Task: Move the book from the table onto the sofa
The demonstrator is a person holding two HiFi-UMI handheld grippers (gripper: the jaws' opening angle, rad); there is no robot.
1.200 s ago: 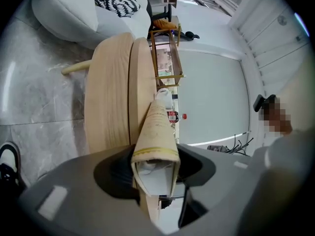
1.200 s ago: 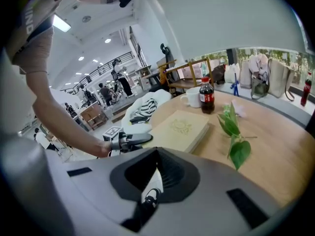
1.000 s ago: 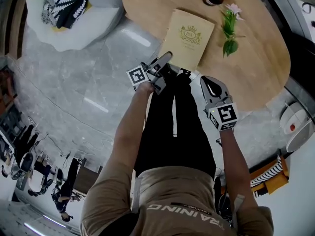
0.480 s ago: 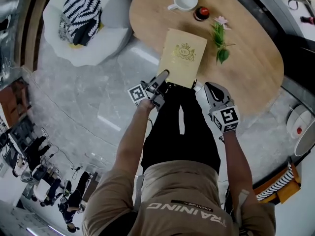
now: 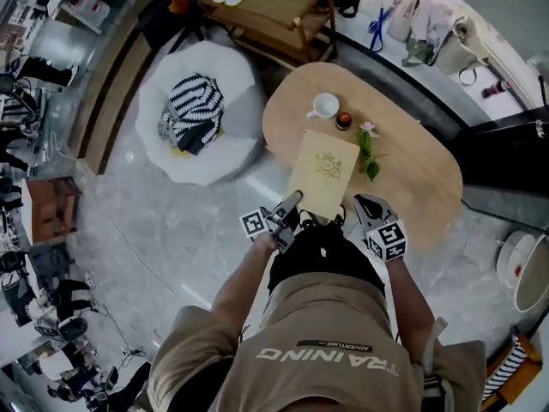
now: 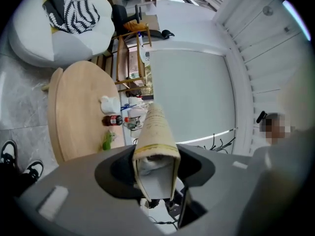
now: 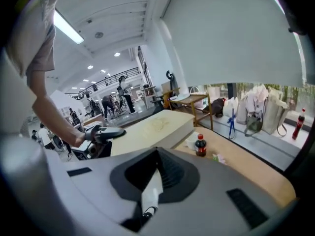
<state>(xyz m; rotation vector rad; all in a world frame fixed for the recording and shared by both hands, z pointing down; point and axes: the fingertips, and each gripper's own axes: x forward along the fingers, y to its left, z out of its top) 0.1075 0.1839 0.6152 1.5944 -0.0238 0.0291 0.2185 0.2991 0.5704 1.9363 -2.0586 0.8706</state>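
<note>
The book [image 5: 323, 172] is pinched at one near corner alone by the clenched left tool [image 5: 290, 204], apparently raised above the tabletop [image 5: 420, 178] (the right tool [image 5: 371, 209] is pressed together on nothing beside it), so it could be levered loose and dropped short of the sofa [image 5: 233, 136].

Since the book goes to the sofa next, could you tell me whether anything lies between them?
Nothing visible stands on the floor between them. The left gripper holds the book. A striped bundle lies on the middle of the sofa, with bare seat around it.
</note>
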